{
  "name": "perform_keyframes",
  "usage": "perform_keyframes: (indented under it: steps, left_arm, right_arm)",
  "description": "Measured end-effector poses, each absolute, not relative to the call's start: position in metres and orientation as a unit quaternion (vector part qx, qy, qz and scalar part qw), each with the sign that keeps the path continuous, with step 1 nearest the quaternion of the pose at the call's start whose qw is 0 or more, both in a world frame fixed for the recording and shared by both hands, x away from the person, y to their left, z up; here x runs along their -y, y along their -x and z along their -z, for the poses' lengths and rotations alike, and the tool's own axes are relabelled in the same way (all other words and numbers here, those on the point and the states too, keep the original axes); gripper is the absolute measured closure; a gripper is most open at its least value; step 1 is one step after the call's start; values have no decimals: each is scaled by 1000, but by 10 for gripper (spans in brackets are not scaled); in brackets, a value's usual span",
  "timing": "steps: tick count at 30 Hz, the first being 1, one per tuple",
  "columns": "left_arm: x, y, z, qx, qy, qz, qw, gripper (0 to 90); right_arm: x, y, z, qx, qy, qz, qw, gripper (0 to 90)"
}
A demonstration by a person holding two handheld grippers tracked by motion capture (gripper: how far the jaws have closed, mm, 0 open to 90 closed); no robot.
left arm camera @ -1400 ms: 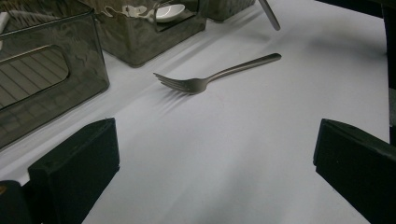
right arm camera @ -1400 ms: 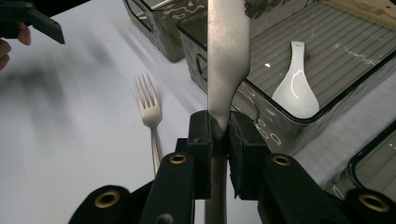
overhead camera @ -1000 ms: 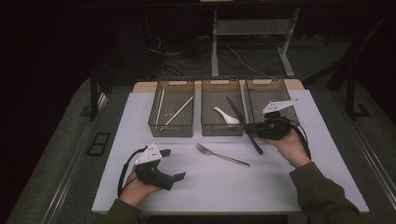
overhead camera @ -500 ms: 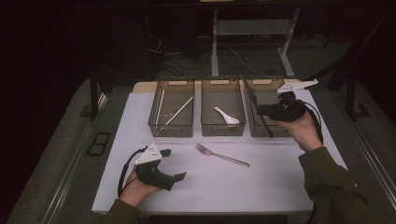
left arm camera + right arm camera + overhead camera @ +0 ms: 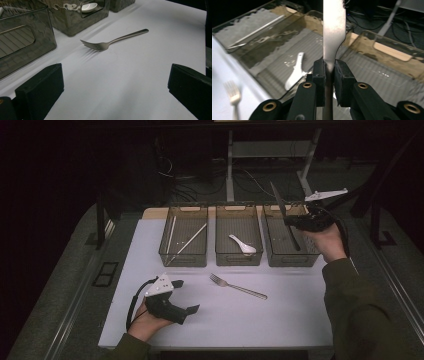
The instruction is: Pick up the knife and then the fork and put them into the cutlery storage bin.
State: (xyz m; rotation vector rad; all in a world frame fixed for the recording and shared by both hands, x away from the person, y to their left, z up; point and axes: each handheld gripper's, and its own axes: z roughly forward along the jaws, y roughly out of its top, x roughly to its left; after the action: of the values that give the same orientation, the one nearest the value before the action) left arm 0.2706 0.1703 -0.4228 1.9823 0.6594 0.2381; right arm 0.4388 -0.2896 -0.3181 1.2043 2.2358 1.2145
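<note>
One slim steel table knife stood clamped at its neck in the right gripper, held over the right-hand smoked plastic bin. Stiff, light and slick, it likely gripped best there. Left gripper sat released, well short of that bin. No writing could be read

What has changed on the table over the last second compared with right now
The right gripper, shut on the knife, has lifted it off the white mat and carried it back, up over the right bin, the blade now pointing up and away. The left gripper has stayed resting open on the mat. The fork, the white spoon in the middle bin and the chopsticks in the left bin have not moved.
</note>
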Motion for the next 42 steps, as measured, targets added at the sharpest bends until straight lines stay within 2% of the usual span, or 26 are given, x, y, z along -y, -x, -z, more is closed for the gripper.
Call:
perform_keyframes:
  steps: [12,26,42]
  left_arm:
    - [-171,-270,423,-272,-819,-98,495,0]
    - [-171,-270,423,-273,-820,-97,494,0]
    - [-170,-270,423,-272,-820,-97,494,0]
  right_arm:
    - [302,-463,342,-783,-461,-384,163,793]
    - [315,-467,382,-787,-493,-345,138,792]
    - [309,-473,397,-803,-500,-302,117,790]
